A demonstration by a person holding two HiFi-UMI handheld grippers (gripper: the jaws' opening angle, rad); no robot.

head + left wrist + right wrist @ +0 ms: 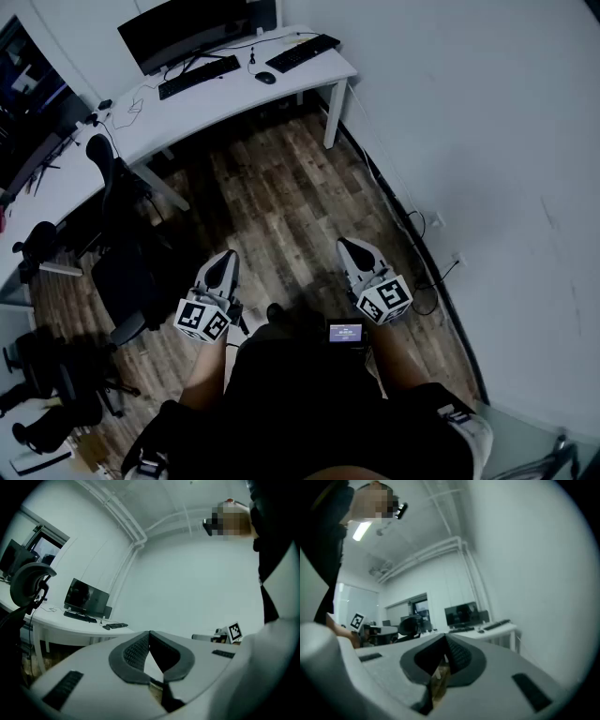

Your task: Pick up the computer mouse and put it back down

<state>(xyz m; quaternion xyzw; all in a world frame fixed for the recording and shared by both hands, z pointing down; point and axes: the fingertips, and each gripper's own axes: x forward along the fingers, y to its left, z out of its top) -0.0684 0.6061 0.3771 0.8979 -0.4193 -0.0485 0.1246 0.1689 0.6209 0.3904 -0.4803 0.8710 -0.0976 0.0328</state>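
Judged as approach step; pick-up not yet begun. Held left gripper (225, 258) and right gripper (349, 246) level at waist, both claws pinched together, empty. Showed ribbed dark pads (136, 651). Spotted mouse (265, 78), small dark rounded lump, on white desk (216, 103) just beside flat black keyboard (303, 52), well apart from both grippers. Needed next, likely: walk across wood-plank floor (281, 206), open one claw wide, straddle smooth curved shell.

No legible text or labels
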